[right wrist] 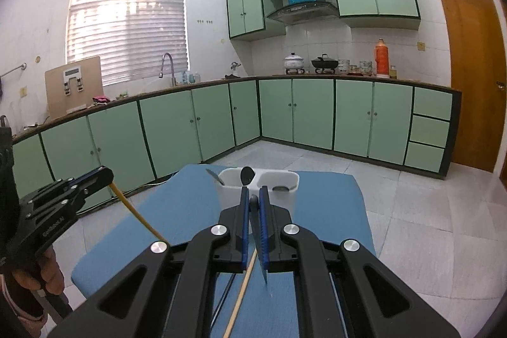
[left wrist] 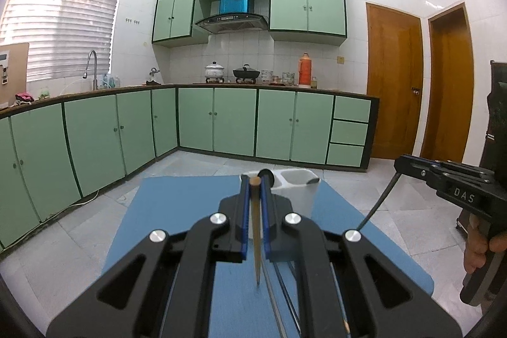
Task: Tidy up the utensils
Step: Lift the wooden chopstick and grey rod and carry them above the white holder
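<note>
Bright, evenly daylit kitchen

Light glares through the window blinds (right wrist: 126,24); fisheye bends cabinets (left wrist: 234,121), corners vignette dark, near chopstick tip blurs.

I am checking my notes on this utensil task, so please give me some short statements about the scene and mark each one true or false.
1. The left gripper is shut on a wooden chopstick. True.
2. The right gripper is open. False: it is shut on a black chopstick.
3. The white utensil holder stands on the blue mat. True.
4. The holder is empty. False: a dark spoon stands in its left compartment.
</note>
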